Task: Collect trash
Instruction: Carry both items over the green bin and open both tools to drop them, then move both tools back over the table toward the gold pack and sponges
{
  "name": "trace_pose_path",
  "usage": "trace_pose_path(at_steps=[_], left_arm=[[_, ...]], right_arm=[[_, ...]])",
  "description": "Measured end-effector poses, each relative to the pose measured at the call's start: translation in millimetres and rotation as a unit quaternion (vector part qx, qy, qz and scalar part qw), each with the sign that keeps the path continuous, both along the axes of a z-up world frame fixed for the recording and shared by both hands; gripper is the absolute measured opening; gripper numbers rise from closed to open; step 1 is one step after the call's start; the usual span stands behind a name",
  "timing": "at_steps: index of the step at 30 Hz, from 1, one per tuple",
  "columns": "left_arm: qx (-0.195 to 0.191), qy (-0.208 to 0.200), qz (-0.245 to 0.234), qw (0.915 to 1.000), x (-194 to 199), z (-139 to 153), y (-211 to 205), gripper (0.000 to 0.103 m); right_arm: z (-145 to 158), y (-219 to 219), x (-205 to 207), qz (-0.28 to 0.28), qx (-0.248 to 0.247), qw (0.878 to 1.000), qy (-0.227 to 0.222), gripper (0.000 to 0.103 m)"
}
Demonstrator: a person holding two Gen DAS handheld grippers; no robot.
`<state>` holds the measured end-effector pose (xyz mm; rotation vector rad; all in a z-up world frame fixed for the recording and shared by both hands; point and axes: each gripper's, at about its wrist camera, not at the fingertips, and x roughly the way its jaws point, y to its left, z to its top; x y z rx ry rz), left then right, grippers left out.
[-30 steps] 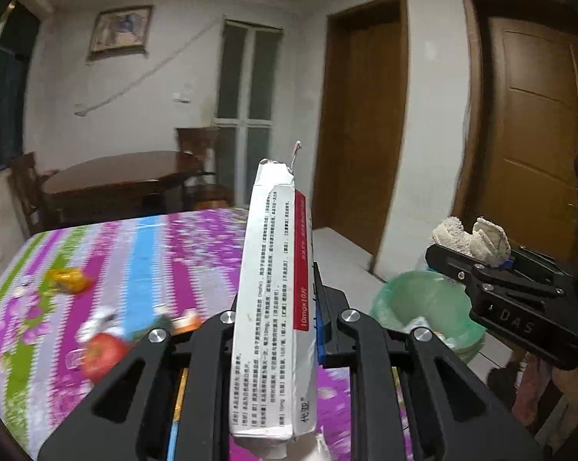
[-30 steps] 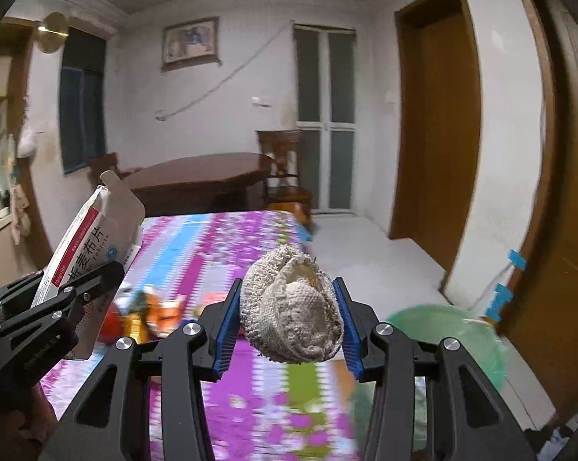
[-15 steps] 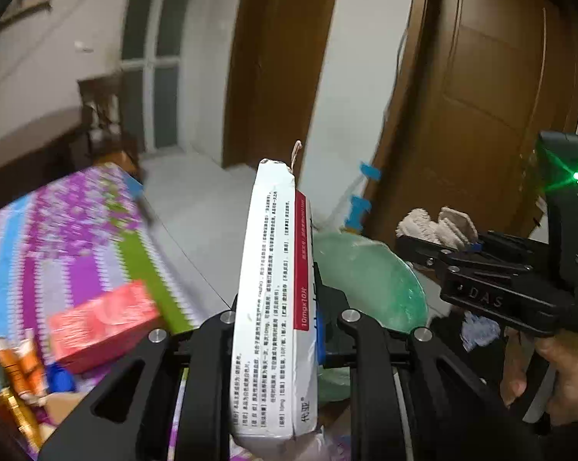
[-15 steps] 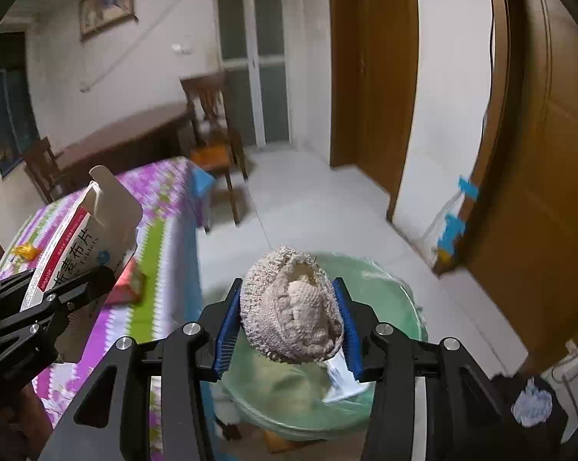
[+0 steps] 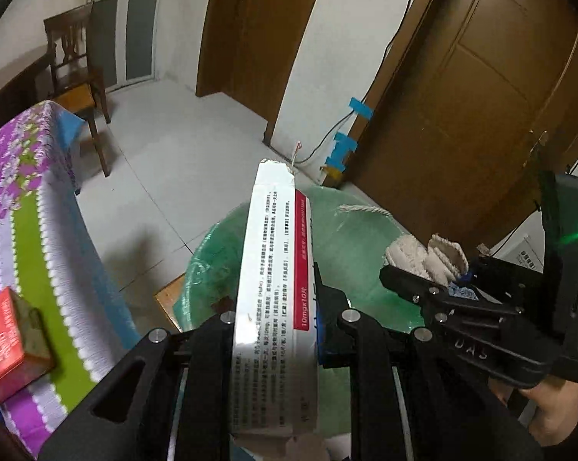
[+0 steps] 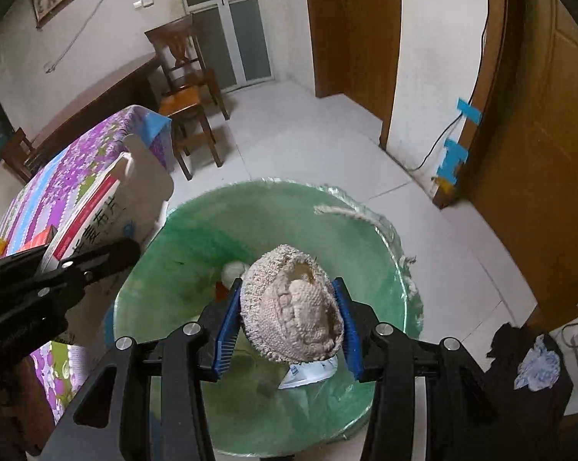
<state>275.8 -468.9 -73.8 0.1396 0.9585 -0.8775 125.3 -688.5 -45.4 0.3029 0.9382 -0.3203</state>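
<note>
Left wrist view: my left gripper is clamped tight on a flattened white carton w/ a red stripe, which stands up the centre of the frame. Behind it, centre to lower right, is the green-lined trash bin; the carton hangs over its near rim. At right, my right gripper pokes in holding a cream knitted wad, a hand on its handle at lower right. Lower left: the striped tablecloth w/ a red box on it.

Right wrist view: my right gripper has its blue pads pressed on both sides of the knitted wad, dead centre, right above the bin mouth. Some bits lie in the bin already, incl. a white piece at bottom centre. Left gripper w/ carton sits at left edge, by the bin's rim.

Progress, as I judge it: both pieces are carried to the bin, neither dropped yet. Left to do: let go of both, then go back for the red box & other bits on the cloth at far left.
</note>
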Motion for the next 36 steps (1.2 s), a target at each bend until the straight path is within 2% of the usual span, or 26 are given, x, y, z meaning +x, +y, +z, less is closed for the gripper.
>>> trace_pose_path(at_steps=[4, 13, 15, 16, 17, 18, 28, 32, 36], left_arm=[[0.005, 0.003, -0.005, 1.0000, -1.4, -5.9, -11.6, 0.017], [0.010, 0.008, -0.006, 0.9999, 2.2, -6.0, -16.6, 0.020], [0.013, 0.011, -0.006, 0.9998, 1.8, -6.2, -17.8, 0.034], [0.012, 0.008, -0.003, 0.9999, -0.8, -4.6, -16.9, 0.054], [0.010, 0.000, 0.002, 1.0000, -1.5, -2.5, -15.6, 0.065], [0.007, -0.006, 0.005, 0.9999, -2.0, -0.9, -14.5, 0.067], [-0.010, -0.003, 0.020, 0.9997, -5.2, 14.4, 8.9, 0.067], [-0.022, -0.034, 0.016, 0.9991, -33.7, 34.8, 45.2, 0.069], [-0.036, -0.082, 0.025, 0.9957, -71.0, 54.9, 113.2, 0.077]], right_arm=[[-10.8, -2.0, 4.9, 0.002, 0.001, 1.000, 0.003, 0.047], [-15.0, -0.4, 7.4, 0.006, -0.003, 1.000, 0.005, 0.047], [-15.3, 0.9, 8.0, 0.007, -0.002, 1.000, 0.004, 0.054], [-14.5, 2.0, 5.3, 0.005, -0.002, 1.000, 0.000, 0.061], [-14.0, 1.8, 4.0, 0.003, -0.001, 1.000, -0.003, 0.064], [-12.9, 1.4, 2.6, 0.001, 0.001, 1.000, -0.008, 0.064], [10.5, 6.6, -29.8, -0.009, -0.003, 0.998, -0.055, 0.065], [35.6, 36.6, -63.0, 0.003, -0.011, 0.994, -0.112, 0.072], [53.6, 83.1, -88.3, 0.038, -0.005, 0.986, -0.162, 0.077]])
